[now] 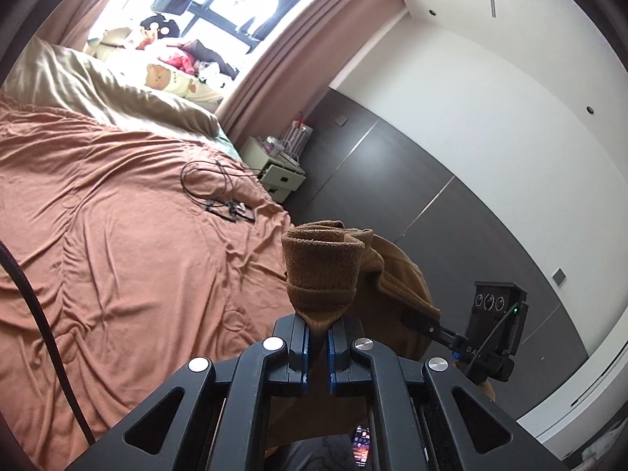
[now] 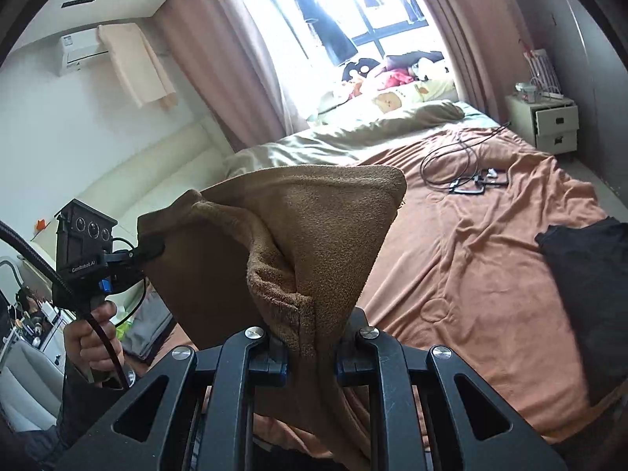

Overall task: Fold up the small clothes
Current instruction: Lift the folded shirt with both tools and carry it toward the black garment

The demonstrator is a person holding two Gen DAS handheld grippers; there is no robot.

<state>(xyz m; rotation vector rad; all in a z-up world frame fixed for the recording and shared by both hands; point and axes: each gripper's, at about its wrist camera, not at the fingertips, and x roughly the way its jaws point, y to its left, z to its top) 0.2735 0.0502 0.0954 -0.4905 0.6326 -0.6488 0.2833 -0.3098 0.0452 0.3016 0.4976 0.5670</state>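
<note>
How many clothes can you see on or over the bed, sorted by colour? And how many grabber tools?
Brown clothes: 1, the brown garment, held up by both grippers
Black clothes: 1, the black garment lying on the bed
Grippers: 2, left gripper and right gripper
Total: 4

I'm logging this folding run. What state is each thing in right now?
brown garment: lifted off the bed, gripped at both ends
left gripper: shut on brown garment
right gripper: shut on brown garment
black garment: lying on the bedspread, unfolded
nightstand: drawers closed
curtains: drawn open
cables: loose on bedspread
</note>
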